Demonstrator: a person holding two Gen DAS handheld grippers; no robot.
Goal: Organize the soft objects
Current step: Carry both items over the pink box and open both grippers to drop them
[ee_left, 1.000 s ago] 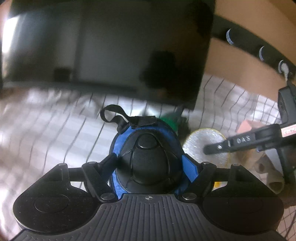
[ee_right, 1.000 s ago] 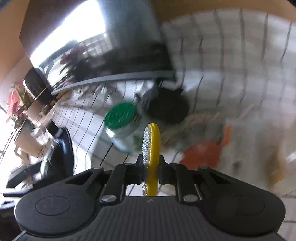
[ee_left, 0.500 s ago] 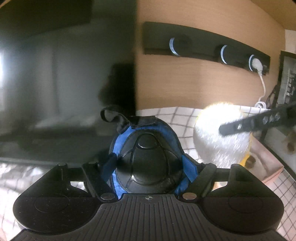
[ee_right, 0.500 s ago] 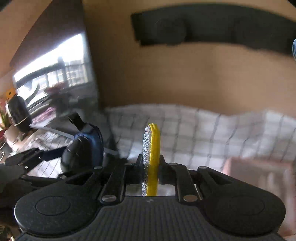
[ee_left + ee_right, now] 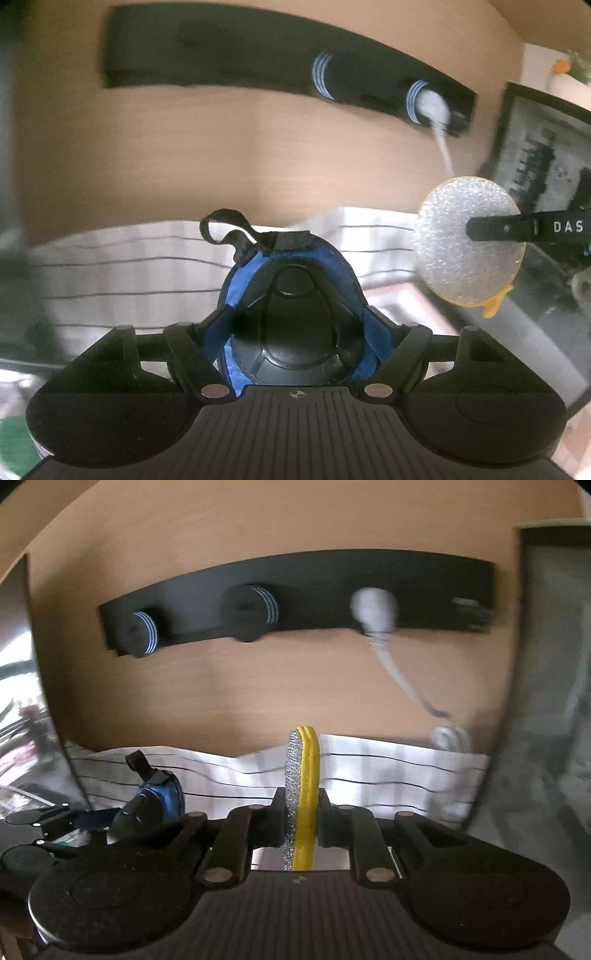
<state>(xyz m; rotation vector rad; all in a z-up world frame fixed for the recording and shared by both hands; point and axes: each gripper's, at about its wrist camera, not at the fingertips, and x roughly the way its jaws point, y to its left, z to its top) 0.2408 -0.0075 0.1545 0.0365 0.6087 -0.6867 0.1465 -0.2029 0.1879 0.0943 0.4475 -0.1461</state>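
1. Left gripper [image 5: 295, 332] clenched on a blue-and-black protective pad [image 5: 291, 306], hard black cap facing the camera, black strap loop [image 5: 225, 229] sticking up off its top edge. Pad is up in the air, not resting on anything.
2. Right gripper [image 5: 301, 812] clamped on a round scrub sponge [image 5: 303, 790], yellow with a silver mesh face. Right wrist view shows it edge-on only, upright between the jaws.
3. Left wrist view shows what the right one can't: the sponge's [image 5: 469, 240] full round silver face, a yellow tag hanging at its lower edge, and one right finger [image 5: 517, 227] across it with "DAS" lettering.
4. Right wrist view shows what the left can't: the pad [image 5: 155, 797] from the side, low left, held by the left gripper [image 5: 92, 819].
5. Both views: checked white cloth [image 5: 388, 771] covers the counter below both items, running to the counter's back edge against a tan wall.
6. Black wall strip [image 5: 295, 602] with round sockets; white plug [image 5: 373, 609] and cord hang from it toward the right back corner of the counter. Blurred in both.
7. Left view only: pale pink box [image 5: 402, 295] on the counter just beyond the pad, partly hidden; dark framed picture [image 5: 546, 177] at right.
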